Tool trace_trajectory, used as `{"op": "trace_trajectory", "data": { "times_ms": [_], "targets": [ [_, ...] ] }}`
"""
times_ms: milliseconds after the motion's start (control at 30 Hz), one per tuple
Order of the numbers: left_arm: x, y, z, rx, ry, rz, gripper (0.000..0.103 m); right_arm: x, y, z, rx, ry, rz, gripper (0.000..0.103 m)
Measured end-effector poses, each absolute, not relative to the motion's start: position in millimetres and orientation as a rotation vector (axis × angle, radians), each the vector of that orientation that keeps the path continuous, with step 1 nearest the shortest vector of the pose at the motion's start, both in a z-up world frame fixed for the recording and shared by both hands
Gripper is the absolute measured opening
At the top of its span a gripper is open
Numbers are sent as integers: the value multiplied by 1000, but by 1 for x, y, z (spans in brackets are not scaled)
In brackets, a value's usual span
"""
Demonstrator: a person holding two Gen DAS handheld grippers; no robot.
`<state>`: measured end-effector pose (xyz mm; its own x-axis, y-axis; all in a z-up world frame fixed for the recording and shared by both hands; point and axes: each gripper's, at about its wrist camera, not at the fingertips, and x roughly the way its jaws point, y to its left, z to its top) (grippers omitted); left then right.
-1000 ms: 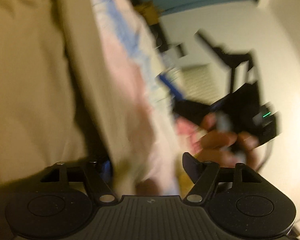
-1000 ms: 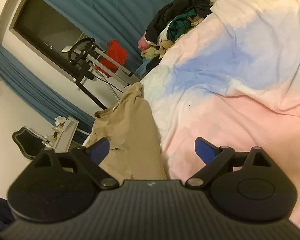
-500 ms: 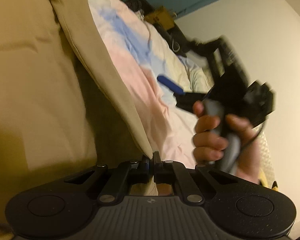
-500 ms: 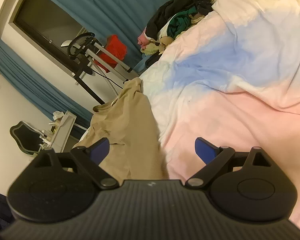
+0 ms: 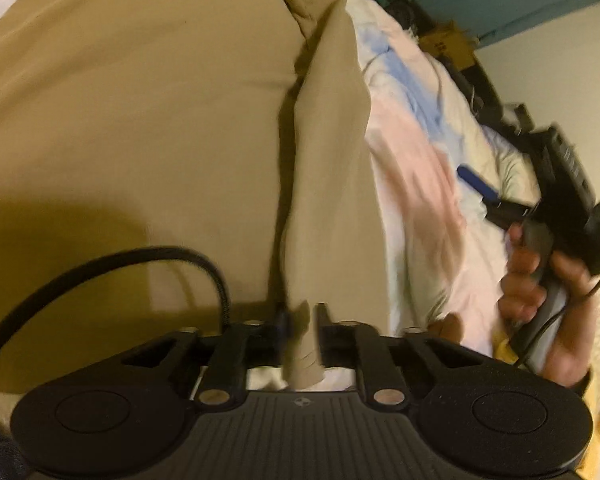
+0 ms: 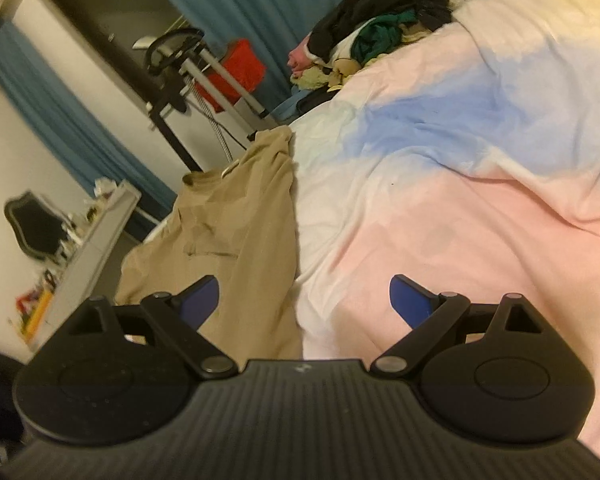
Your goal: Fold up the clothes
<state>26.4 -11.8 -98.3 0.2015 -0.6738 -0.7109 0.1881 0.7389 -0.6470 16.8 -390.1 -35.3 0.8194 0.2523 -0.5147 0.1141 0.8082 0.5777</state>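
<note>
The left gripper [image 5: 302, 320] has its fingers [image 5: 324, 316] pinched shut on a hem of the tan shirt [image 5: 140, 128], which lies spread along the edge of the bed [image 6: 440, 208], on its pastel pink, blue and white cover. The right gripper [image 6: 304, 296] hovers above the same bed with its blue-padded fingers [image 6: 410, 300] spread wide and holding nothing, the shirt lying just below and left of it. At the far end of the bed sits a pile of clothes [image 6: 372, 36].
</note>
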Motion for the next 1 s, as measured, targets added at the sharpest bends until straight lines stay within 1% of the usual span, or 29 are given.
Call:
{"op": "trace_trajectory", "data": {
  "times_ms": [33, 67, 100, 133, 200, 233, 433, 533, 633, 667, 700, 733, 767, 800, 833, 867, 900, 1000],
  "targets": [
    [30, -10, -97, -490, 1221, -639, 50, 17, -386, -34, 612, 614, 77, 94],
    [34, -9, -96, -506, 1213, -644, 57, 16, -382, -34, 588, 611, 73, 94],
    [43, -5, -91, -523, 1187, -640, 66, 17, -378, -33, 567, 607, 69, 94],
    [51, -2, -86, -539, 1159, -636, 71, 18, -375, -32, 549, 603, 65, 94],
    [75, 3, -79, -571, 1109, -610, 76, 21, -369, -31, 520, 592, 57, 94],
    [90, 5, -79, -586, 1086, -585, 76, 24, -367, -31, 510, 587, 53, 94],
    [200, 9, -96, -681, 939, -424, 77, 46, -357, -36, 490, 565, 38, 93],
    [249, 14, -110, -770, 901, -346, 77, 58, -355, -44, 474, 572, 27, 94],
    [278, 0, -113, -744, 867, -298, 76, 71, -354, -52, 472, 585, 20, 94],
    [284, -3, -111, -718, 850, -286, 74, 75, -355, -55, 477, 591, 21, 94],
    [291, -12, -109, -679, 840, -280, 64, 78, -356, -57, 483, 596, 21, 94],
    [297, -23, -109, -644, 837, -279, 51, 82, -357, -60, 491, 601, 22, 94],
    [303, -29, -107, -612, 842, -283, 44, 85, -358, -63, 499, 606, 23, 94],
    [309, -34, -105, -580, 847, -286, 26, 88, -360, -66, 507, 609, 23, 94],
    [314, -38, -103, -545, 851, -287, 5, 91, -361, -69, 514, 613, 22, 94],
    [319, -43, -98, -502, 848, -289, 3, 94, -361, -71, 521, 618, 19, 94],
    [324, -47, -94, -458, 845, -291, 2, 97, -362, -74, 529, 624, 17, 94],
    [331, -59, -72, -343, 758, -270, 2, 104, -367, -82, 565, 641, 13, 94]
  ]
}}
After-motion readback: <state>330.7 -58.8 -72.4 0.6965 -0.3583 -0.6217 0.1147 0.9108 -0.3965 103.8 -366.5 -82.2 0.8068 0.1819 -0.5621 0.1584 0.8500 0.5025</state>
